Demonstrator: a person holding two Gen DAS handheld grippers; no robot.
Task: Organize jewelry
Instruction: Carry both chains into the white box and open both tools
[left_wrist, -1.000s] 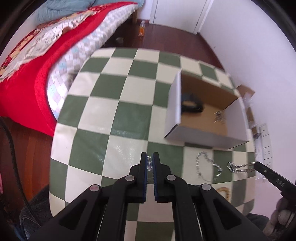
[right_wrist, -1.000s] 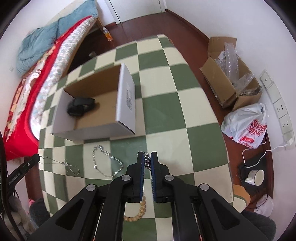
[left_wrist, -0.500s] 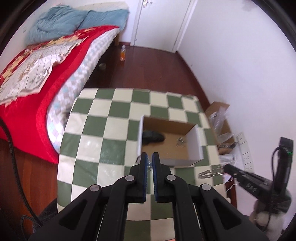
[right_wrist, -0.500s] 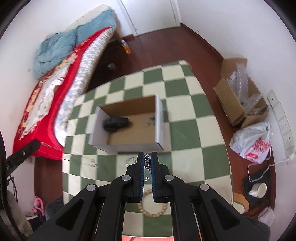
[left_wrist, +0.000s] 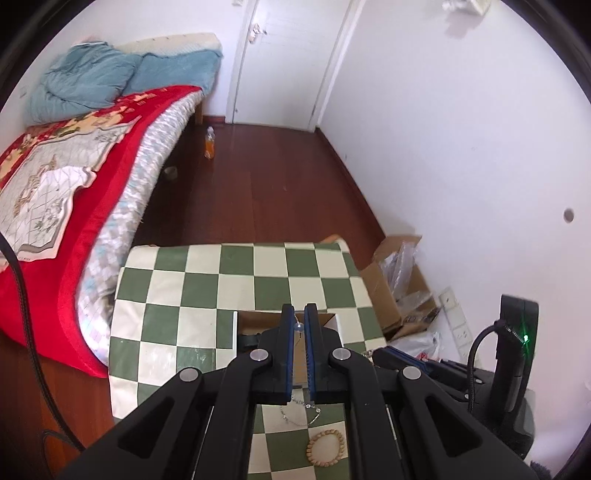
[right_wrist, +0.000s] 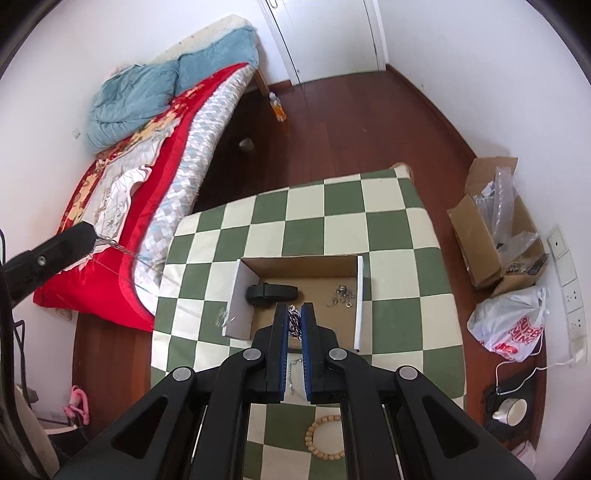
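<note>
I have the right gripper raised above the cardboard box on the checkered counter, fingers pinching a silver chain; the left gripper pinches a thin necklace; risk: dangling ends snag the box wall or tangle on release; the bead bracelet lies outside.

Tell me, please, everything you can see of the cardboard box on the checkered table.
The cardboard box is shallow, open-topped, brown inside with white outer side walls. It sits flat on the checkered table. Inside lie a black band at its left and a small cluster of silver pieces at its right. The right gripper holds a silver chain above its near edge.
</note>
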